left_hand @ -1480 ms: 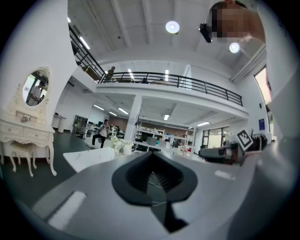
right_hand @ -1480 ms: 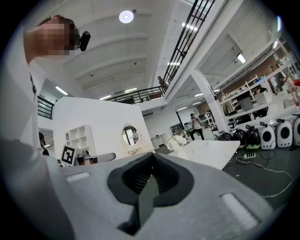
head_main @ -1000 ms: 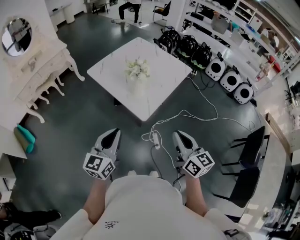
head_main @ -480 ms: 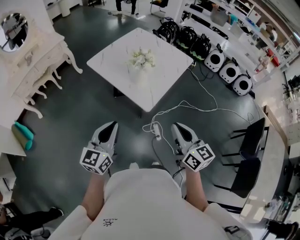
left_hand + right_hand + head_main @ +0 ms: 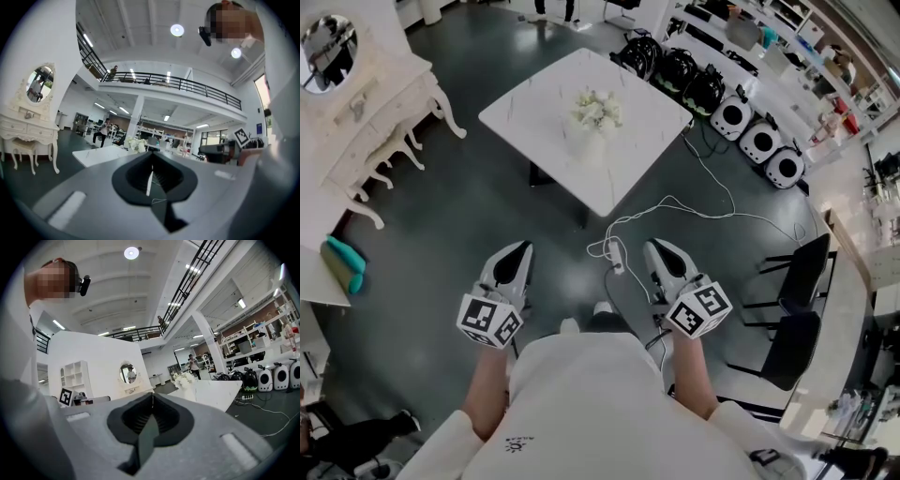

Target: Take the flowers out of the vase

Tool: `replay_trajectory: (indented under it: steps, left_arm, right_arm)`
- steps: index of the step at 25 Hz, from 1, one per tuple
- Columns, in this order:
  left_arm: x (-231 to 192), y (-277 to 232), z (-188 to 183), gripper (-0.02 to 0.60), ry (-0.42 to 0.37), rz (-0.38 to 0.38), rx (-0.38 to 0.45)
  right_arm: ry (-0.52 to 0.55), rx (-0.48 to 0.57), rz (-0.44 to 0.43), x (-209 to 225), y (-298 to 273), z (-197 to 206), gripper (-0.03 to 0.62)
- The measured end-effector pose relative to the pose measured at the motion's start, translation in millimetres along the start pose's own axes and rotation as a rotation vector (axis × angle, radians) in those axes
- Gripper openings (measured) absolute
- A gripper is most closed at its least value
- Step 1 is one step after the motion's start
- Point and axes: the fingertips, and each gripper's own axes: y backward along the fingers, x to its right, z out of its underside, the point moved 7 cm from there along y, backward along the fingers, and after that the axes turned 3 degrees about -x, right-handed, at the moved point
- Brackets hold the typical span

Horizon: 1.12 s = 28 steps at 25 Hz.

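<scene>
At far left stands a white dressing table (image 5: 377, 127). My left tongs (image 5: 522, 247) are pressed together on nothing, level above the dark floor (image 5: 478, 220). Ahead, well apart from both tongs, the flowers (image 5: 597, 109) sit in the vase (image 5: 593, 146) on the white counter (image 5: 534, 105). My right tongs (image 5: 655, 247) are likewise pressed together, empty.

You stepped forward: one shoe (image 5: 602, 307) now leads; flowers (image 5: 598, 110) and table (image 5: 534, 103) slid up and right in head view.
</scene>
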Motion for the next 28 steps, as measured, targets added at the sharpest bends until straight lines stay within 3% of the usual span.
replay_trajectory:
  steps: [15, 28]
  left_arm:
    - [-7, -29, 7, -0.011, 0.008, 0.017, -0.021]
    - [-38, -118, -14, -0.011, -0.014, 0.030, -0.008]
  right_arm:
    - [-0.012, -0.004, -0.006, 20, -20, 2, 0.001]
    - [-0.009, 0.009, -0.026, 87, -81, -25, 0.002]
